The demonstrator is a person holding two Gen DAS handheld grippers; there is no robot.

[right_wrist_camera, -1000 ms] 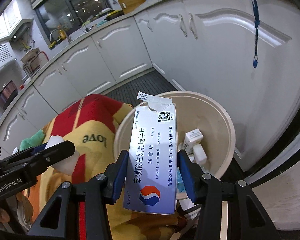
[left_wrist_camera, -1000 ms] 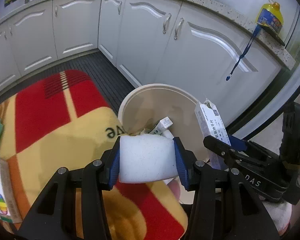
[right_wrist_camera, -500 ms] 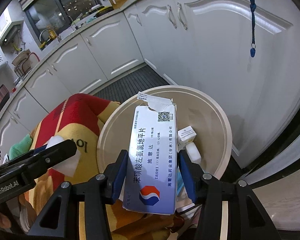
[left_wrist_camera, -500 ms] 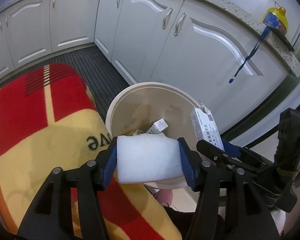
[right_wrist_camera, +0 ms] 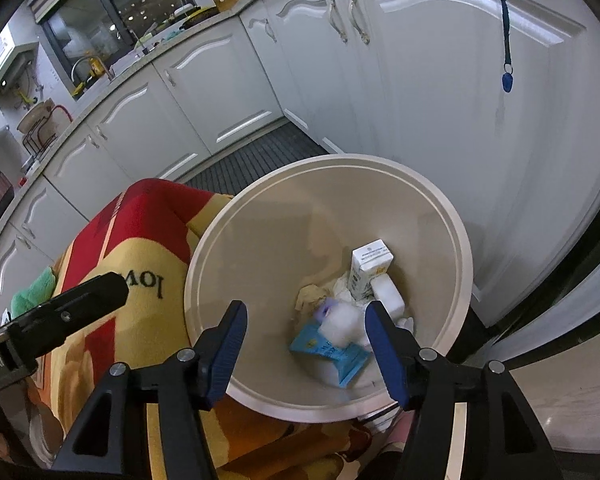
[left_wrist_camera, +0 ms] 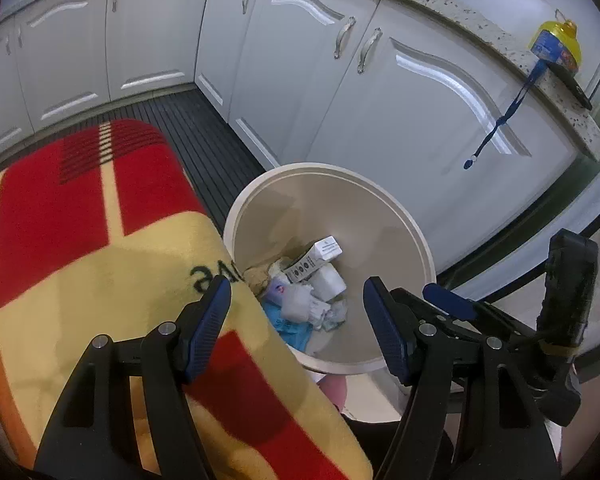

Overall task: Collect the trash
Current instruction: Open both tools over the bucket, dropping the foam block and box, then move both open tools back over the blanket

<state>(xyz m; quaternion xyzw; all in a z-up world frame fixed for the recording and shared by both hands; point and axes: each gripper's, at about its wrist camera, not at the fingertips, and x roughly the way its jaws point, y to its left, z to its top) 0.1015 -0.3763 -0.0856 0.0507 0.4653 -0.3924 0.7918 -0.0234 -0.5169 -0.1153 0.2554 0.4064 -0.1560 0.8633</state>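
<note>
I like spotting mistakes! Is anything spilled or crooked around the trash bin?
Nothing is spilled. All the trash sits inside the bin: a small carton leans against its wall, over crumpled paper and a blue packet. Both claws, left and right, are open and empty.

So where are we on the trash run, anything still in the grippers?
Nothing in hand: the left gripper and the right gripper are open and empty over the bin. Cartons, crumpled paper and a blue packet lie inside. What's left: no loose trash shows, apart perhaps from a green cloth beyond the blanket.
</note>
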